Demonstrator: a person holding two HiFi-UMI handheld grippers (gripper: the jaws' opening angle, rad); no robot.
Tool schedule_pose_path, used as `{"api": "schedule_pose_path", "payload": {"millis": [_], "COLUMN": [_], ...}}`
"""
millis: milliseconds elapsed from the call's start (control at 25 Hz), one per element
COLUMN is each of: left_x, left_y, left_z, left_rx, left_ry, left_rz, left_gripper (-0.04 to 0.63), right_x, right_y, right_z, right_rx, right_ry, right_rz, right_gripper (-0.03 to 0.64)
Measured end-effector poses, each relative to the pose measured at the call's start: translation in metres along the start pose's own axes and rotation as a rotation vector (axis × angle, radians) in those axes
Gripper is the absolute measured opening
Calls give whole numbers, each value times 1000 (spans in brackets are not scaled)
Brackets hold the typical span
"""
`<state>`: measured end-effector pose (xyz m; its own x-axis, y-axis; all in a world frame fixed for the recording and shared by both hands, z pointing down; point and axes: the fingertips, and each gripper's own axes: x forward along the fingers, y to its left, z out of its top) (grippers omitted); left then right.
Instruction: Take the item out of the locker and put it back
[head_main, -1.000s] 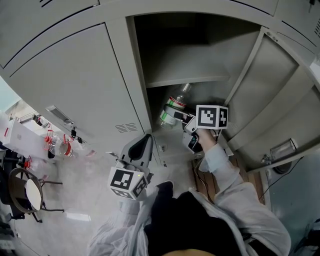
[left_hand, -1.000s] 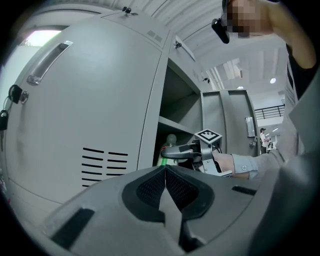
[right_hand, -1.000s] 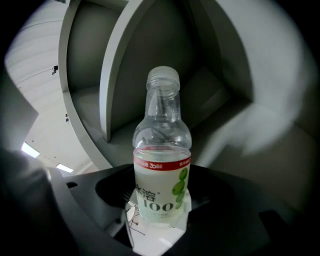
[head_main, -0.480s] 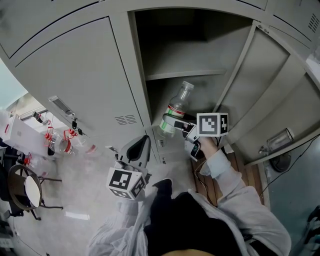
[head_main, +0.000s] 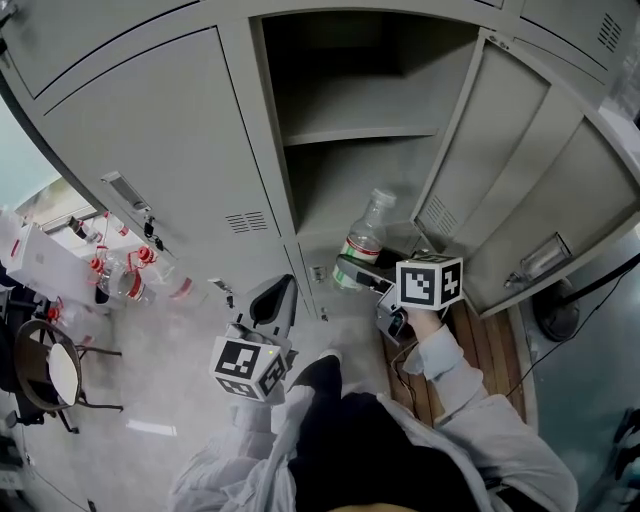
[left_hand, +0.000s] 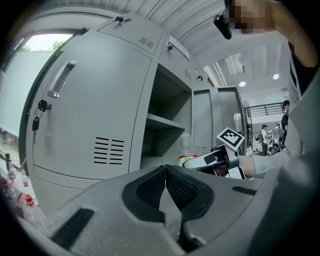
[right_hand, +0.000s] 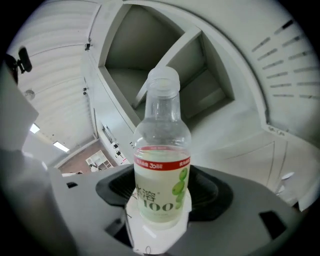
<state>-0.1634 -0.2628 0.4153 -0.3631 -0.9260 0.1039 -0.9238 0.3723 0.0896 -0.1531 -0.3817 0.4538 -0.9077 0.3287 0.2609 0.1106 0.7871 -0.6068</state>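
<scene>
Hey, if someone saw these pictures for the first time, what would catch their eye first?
Most likely the clear bottle with a red and green label, clamped in the right tool just in front of the open grey locker, whose visible shelf looks bare. After that, the left tool, jaws together with nothing between them, held low by the closed door alongside.

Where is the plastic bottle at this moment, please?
In the head view, the bottle is right of centre, clamped in the right gripper, at the mouth of the open locker, below its shelf.
</scene>
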Motion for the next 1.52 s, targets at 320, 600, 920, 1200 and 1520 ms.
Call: {"api": "schedule_pose_path", "payload": {"millis": [320,600,920,1200,1520], "left_x": [-26,-37,-24,-13,-4], "left_y": [-31,-50,-32,-12,5], "left_z": [-18,-19,12,53,89], "left_rx": [-29,-26,13,55,89], "left_ry": [25,14,-34,-90,-155], "left_rz": [-6,-30,-40,-56,-86], "left_gripper": [8,8,8,8,8], "right_x": [-66,-101,-94,-68,-40], "right_y": [-20,-8,29,73,111], "right_z": [-24,-12,59,131,193], "right_rx": [-156,-379,-555,-722,-983], "right_ry": [-111,-109,-136,-177,-133], "right_rz": [-256,-393,-407,-391,-470], "right_gripper": [308,308,308,308,308]}}
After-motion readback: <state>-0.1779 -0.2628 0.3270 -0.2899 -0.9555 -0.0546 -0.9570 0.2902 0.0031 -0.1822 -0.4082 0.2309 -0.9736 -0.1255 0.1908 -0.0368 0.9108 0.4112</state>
